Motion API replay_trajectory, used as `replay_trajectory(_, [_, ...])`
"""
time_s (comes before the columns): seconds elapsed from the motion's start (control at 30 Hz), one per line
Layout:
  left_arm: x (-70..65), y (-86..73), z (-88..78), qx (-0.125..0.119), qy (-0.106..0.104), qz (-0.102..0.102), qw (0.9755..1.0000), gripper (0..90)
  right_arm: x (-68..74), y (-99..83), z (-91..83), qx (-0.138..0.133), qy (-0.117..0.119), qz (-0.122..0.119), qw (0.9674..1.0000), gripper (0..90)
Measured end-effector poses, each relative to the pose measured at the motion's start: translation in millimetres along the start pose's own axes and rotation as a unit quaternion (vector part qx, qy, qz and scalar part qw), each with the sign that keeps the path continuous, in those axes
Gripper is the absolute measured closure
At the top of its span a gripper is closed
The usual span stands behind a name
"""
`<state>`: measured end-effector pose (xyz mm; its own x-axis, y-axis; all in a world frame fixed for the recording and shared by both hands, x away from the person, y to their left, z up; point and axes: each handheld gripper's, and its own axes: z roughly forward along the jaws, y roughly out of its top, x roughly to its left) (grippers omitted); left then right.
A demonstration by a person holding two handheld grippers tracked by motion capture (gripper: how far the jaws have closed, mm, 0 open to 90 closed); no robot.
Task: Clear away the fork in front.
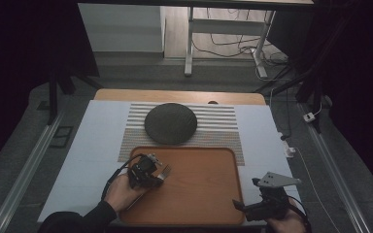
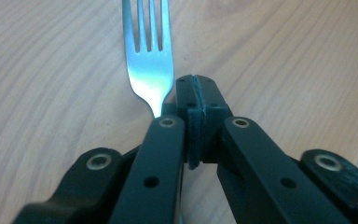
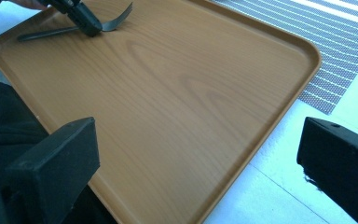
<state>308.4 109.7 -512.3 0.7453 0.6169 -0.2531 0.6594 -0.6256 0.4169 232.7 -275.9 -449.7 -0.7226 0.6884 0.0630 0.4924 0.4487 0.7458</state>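
While the left gripper (image 1: 151,171) rests low on the wooden tray (image 1: 209,194), its fingers are pressed together with the fork (image 2: 148,60) lying just beside them, seemingly not clamped between. Any lift would likely leave the fork behind or nudge it sideways. Off the tray's near right corner, the right gripper (image 1: 267,204) hangs with fingers spread wide, empty, above the bench (image 1: 87,145).

lab: dark curtains (image 1: 24,43), cabled desk (image 1: 223,34).

Metal fork (image 2: 150,56), flat on wooden tray (image 3: 177,116), near its left edge, tines fwd.
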Motion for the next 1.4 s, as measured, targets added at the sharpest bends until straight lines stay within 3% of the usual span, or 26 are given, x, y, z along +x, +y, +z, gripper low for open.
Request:
replay_trajectory(0.6, [29.9,-11.6,-14.2,0.003,0.017,-0.046,0.9988,88.2,0.4,0.3,1.4,0.005,0.005,-0.003,1.0000,0.0])
replay_trajectory(0.73, [36.6,-15.3,-18.0,0.003,0.028,-0.057,0.9980,88.2,0.5,0.5,1.5,0.008,0.003,-0.004,1.0000,0.0])
replay_trajectory(1.0, [50.8,-21.9,-24.1,0.001,0.027,-0.084,0.9961,88.1,0.5,0.6,2.1,0.010,0.003,-0.004,0.9999,0.0])
replay_trajectory(1.4, [62.6,-29.0,-30.7,-0.001,0.032,-0.104,0.9941,84.4,0.4,0.6,2.5,0.010,0.003,-0.003,0.9999,0.0])
